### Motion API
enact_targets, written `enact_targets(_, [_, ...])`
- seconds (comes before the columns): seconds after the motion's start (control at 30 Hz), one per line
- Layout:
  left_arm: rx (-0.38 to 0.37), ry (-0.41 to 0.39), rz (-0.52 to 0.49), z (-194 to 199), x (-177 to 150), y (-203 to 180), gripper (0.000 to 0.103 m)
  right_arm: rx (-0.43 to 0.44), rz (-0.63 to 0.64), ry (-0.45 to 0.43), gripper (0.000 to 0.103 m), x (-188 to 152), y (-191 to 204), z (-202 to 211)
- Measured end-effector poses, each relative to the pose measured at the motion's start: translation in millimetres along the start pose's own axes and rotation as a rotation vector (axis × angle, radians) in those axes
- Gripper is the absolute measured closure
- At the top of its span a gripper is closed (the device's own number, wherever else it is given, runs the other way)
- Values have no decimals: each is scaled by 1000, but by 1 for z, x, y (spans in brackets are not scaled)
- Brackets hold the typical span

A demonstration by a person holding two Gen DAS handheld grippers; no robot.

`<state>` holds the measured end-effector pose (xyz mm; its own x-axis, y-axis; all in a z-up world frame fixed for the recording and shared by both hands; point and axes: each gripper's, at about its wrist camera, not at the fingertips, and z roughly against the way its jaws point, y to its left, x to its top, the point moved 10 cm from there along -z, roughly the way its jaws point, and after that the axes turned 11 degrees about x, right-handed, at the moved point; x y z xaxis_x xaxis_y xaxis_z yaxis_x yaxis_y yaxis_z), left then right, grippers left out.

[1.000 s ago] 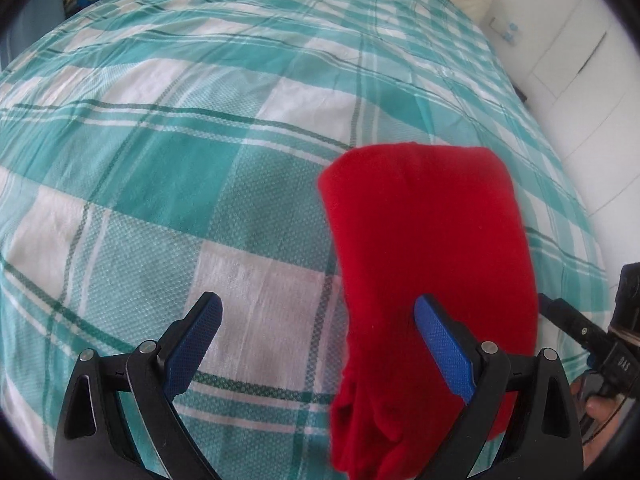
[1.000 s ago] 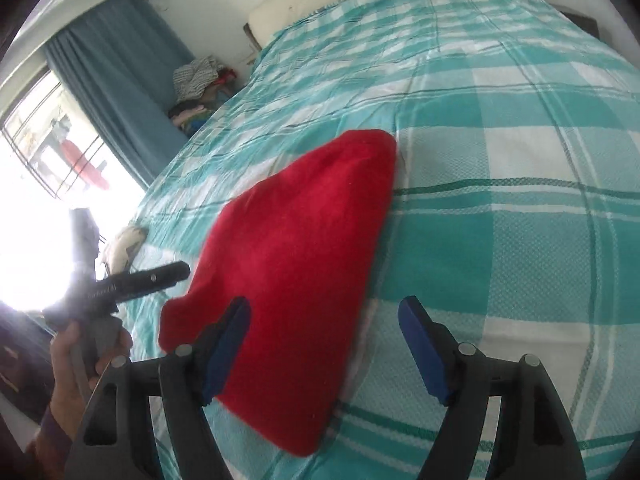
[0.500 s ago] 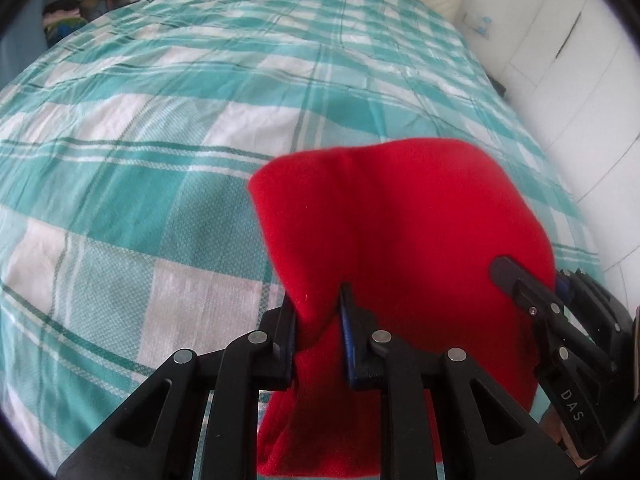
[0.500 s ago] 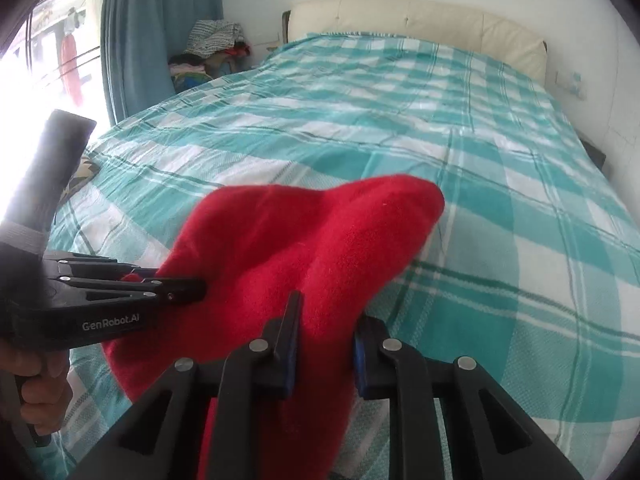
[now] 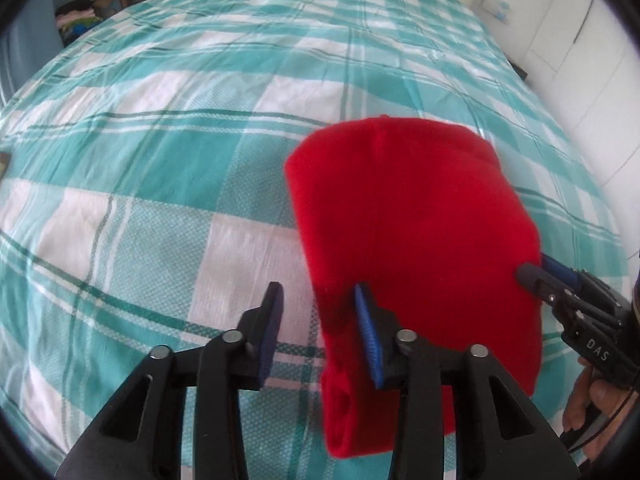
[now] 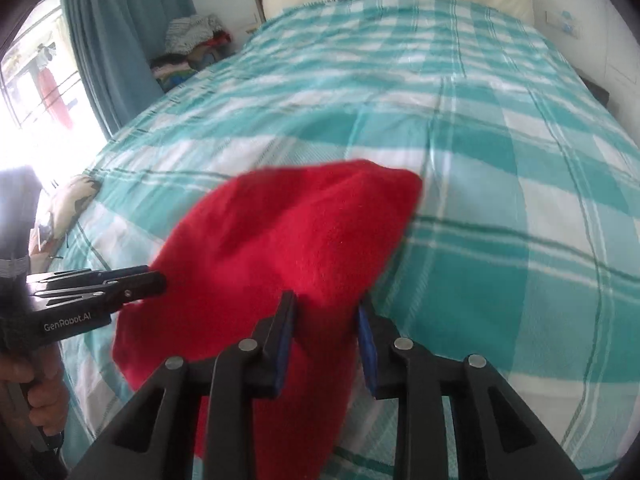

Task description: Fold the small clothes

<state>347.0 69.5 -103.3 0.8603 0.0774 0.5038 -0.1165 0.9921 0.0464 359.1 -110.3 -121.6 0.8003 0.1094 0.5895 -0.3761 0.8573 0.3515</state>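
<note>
On the checked teal-and-white bed point(image 5: 168, 184) lies one red garment point(image 5: 412, 216), folded over, its near edge bunched toward 6 o'clock. Two tongs work it. The left tongs point(image 5: 320, 328) have just been opening; their jaws stand apart, the red edge beside the 3 o'clock pad, not pinched. The right tongs point(image 6: 326, 340) have also just been opening, with red cloth lying loosely between the jaws. One clothes pile point(image 6: 192, 48) sits at 11 o'clock, beside one blue curtain point(image 6: 124, 28).
</note>
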Motion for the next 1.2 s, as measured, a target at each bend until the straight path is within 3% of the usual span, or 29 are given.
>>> enact_targets(0.03, [33, -58, 2, 14, 4, 6, 25, -3, -9, -27, 47, -5, -4, 12])
enact_targets(0.07, [65, -128, 7, 31, 9, 11, 14, -21, -7, -52, 25, -7, -7, 26])
enact_targets(0.1, [96, -200, 13, 50, 11, 15, 0, -39, 7, -78, 17, -9, -7, 41])
enact_targets(0.17, [125, -308, 14, 80, 9, 19, 1, -66, 67, -113, 10, -12, 1, 72])
enact_targets(0.27, [138, -358, -12, 104, -11, 15, 0, -126, 170, -118, 2, -24, 15, 106])
enact_targets(0.43, [216, -329, -29, 119, -60, 7, 0, -154, 267, -129, 1, -68, 39, 141])
enact_targets(0.53, [297, -376, -68, 135, -83, 2, 0, -166, 280, -185, 1, -91, 49, 154])
enact_targets(0.6, [321, -401, -81, 142, -94, -1, 0, -159, 265, -176, 1, -102, 54, 157])
enact_targets(0.9, [264, -312, -56, 138, -123, -5, 0, -168, 199, -164, 1, -118, 63, 175])
enact_targets(1.2, [222, -301, -63, 136, -133, -12, 0, -214, 182, -180, 1, -132, 68, 184])
